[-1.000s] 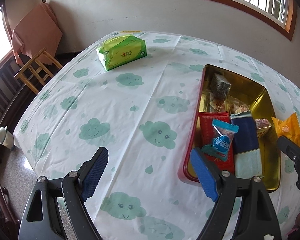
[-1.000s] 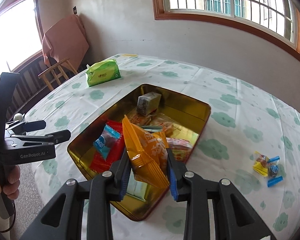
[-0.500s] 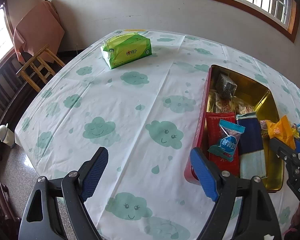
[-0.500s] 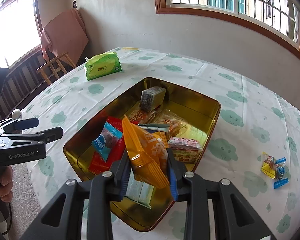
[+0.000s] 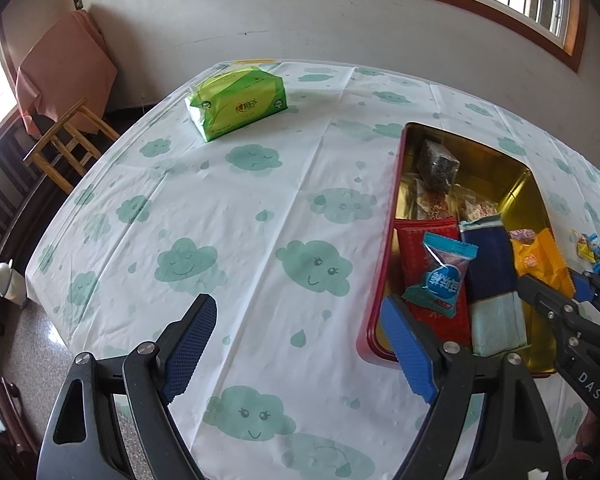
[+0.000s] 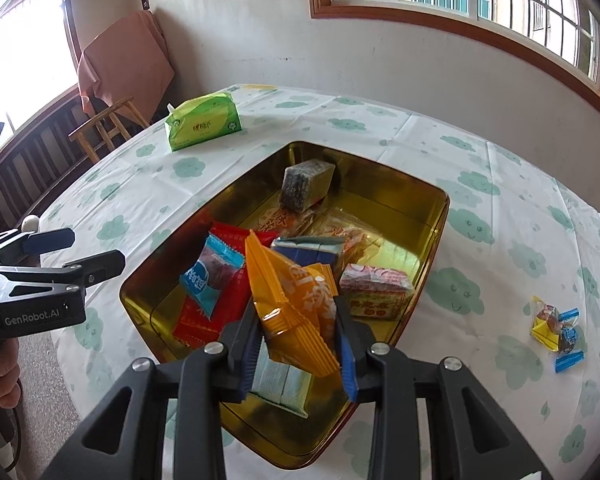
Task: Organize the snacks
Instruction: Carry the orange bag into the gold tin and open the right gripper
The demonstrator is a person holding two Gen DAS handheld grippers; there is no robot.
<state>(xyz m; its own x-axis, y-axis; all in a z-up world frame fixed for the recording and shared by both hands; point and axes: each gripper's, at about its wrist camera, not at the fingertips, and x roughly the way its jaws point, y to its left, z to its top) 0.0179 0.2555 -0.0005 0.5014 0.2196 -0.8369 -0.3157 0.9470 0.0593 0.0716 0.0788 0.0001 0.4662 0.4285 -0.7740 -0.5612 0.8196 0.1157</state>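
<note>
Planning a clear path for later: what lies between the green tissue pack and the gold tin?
Nothing: in both wrist views only bare cloud-print tablecloth lies between the green tissue pack and the gold tin.

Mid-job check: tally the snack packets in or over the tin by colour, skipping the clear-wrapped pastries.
Red packet: 1
Light-blue packet: 1
Navy-and-teal packet: 1
Pink-and-white packet: 1
Dark block: 1
Orange packet, in the right tongs: 1
Total: 6

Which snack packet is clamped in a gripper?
The orange packet, pinched in the right gripper above the tin; the other packets lie loose inside.
</note>
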